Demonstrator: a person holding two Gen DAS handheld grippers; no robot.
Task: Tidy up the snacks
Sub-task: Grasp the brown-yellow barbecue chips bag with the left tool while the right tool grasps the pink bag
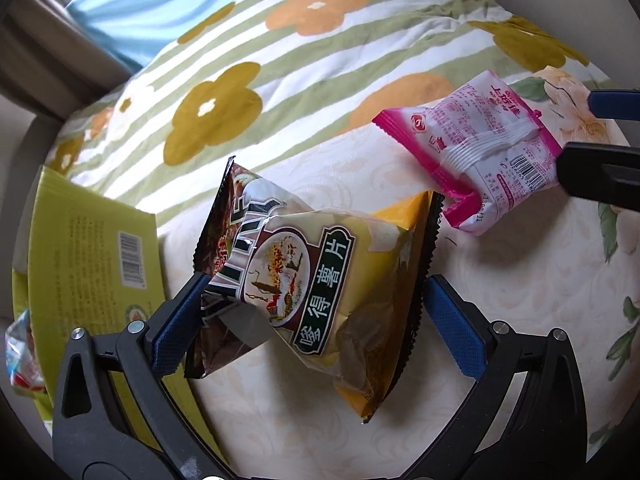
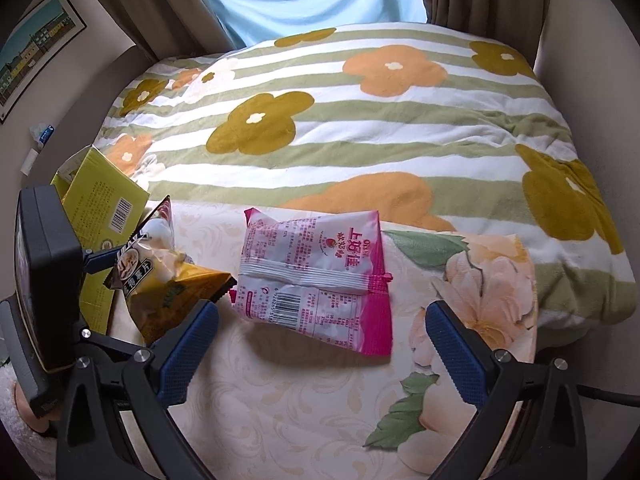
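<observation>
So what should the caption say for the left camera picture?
Open left gripper around a yellow chip bag, pink snack packet beyond.

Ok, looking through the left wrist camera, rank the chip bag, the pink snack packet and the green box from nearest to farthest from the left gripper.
1. Chip bag: between the fingers of the left gripper.
2. Green box: just to its left.
3. Pink snack packet: farther ahead on the right, by the right gripper.

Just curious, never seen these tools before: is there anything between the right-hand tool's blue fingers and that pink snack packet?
Nothing. In the right wrist view, only bare floral cloth separates the open right gripper from the pink packet.
</observation>
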